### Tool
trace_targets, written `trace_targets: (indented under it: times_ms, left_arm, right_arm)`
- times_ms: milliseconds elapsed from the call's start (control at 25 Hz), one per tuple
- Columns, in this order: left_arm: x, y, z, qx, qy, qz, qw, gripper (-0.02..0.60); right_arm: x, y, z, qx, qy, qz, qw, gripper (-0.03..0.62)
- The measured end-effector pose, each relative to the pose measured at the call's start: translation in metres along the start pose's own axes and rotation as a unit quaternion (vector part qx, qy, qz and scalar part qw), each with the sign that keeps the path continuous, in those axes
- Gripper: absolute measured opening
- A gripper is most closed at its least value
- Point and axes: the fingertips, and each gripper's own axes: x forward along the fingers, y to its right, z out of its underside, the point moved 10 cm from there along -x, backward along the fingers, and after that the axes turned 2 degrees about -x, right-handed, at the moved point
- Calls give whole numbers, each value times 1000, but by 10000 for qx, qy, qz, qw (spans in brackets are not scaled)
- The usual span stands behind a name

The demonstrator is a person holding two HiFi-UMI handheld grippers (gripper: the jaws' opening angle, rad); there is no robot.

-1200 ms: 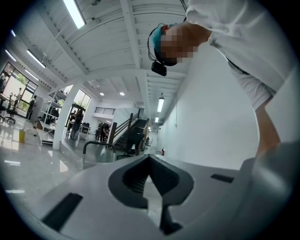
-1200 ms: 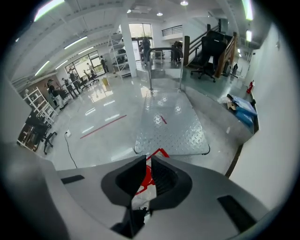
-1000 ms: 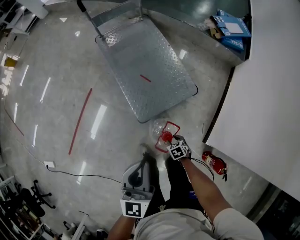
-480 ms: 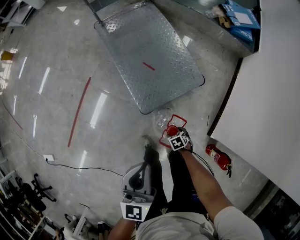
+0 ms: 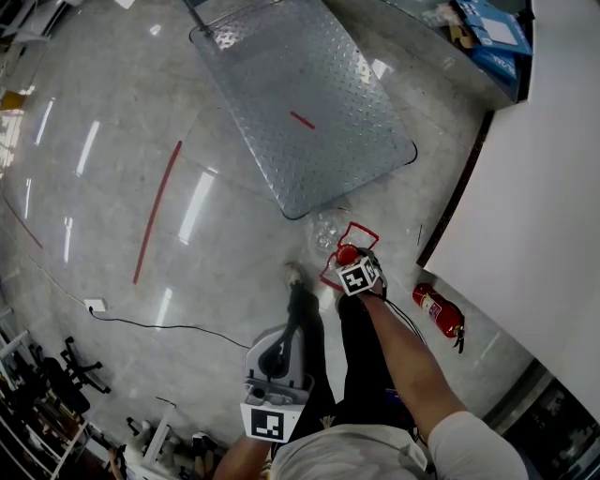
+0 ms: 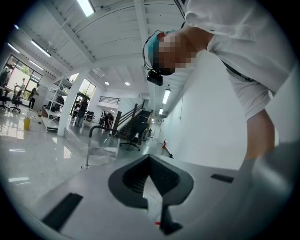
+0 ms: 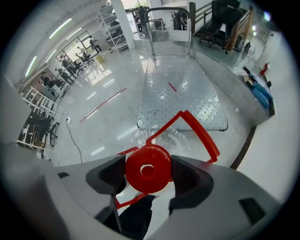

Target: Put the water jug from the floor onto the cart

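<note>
**Right tool** pointing steeply down over the water jug, which stands on the floor just short of the near corner of the diamond-plate platform cart. The jaws are spread wide with the jug's red cap between them; both pads flank it closely but do not visibly squeeze it. The red carrying handle juts out beyond the tips, toward the cart. The left tool is held well behind the right tool, its jaws together on nothing. Likely hazards: a hold on the smooth, round cap alone may slip once the jug's weight comes on, or the cap may pull loose from the neck. How full the clear body is cannot be told. A jug hung from its top would probably swing and could knock the cart's edge if lifted too low, and with the left tool away nothing would steady its base. The fire extinguisher, to the right tool's right beside the white wall, could be struck on a wide swing. Only the right gripper view shows how the pads fit about the cap, and the cart's push handle at the far end. Only the head view shows the extinguisher and both tools at once. The left gripper view shows no jug, but it does show that tool's closed jaws.
</note>
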Motion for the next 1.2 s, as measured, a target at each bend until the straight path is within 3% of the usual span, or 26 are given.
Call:
trace_targets:
  times_ms: [480,920,1200]
  left_arm:
    - [-2,-3,-7,5,147,-71,9999,3]
    - [-19,-1,-65,29,628,-115,9980,3]
    - [-33,-15,-104,11,936,144,9955,3]
  right_arm:
    - [-25,-8,9,2,-143,13,9999,298]
    - [-134,-30,-14,-6,-66,-177,9998,298]
    - [-198,-43,-36,17,54,-121,9999,298]
